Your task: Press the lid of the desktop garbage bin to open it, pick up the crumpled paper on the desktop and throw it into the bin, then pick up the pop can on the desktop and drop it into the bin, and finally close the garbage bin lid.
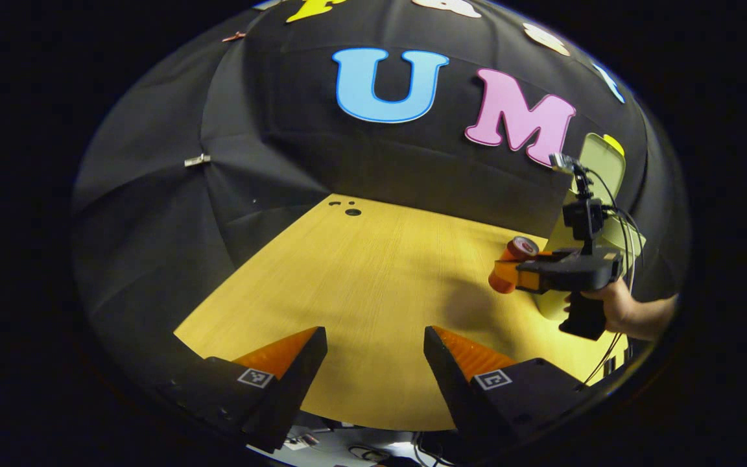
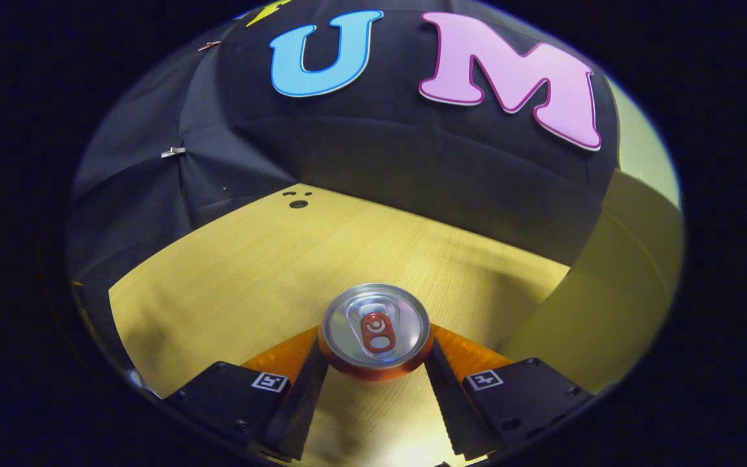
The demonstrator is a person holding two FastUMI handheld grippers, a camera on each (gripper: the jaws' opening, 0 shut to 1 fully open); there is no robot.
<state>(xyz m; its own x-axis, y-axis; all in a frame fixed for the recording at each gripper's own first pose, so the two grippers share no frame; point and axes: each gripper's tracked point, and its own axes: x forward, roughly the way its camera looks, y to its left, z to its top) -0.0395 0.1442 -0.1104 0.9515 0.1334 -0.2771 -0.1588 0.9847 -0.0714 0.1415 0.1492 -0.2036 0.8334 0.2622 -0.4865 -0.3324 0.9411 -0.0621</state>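
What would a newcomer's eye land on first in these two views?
First the pop can, top facing the camera, clamped between the right gripper fingers low in the right gripper view. Next, in the left gripper view, that gripper and its hand hold the can up beside the pale green bin with its lid raised, at far right, while the left gripper is open above the wooden table.

Orange pop can [image 2: 375,334] with a silver top and a red pull tab, its orange side also seen in the left gripper view [image 1: 514,265]. Yellow wood-grain tabletop [image 2: 231,272] with fine lines and a few dark round holes at the far end. Pale yellow-green garbage bin [image 2: 613,305] with its lid [image 1: 602,162] in the same pale green; black-and-white square markers on each hand-held gripper.
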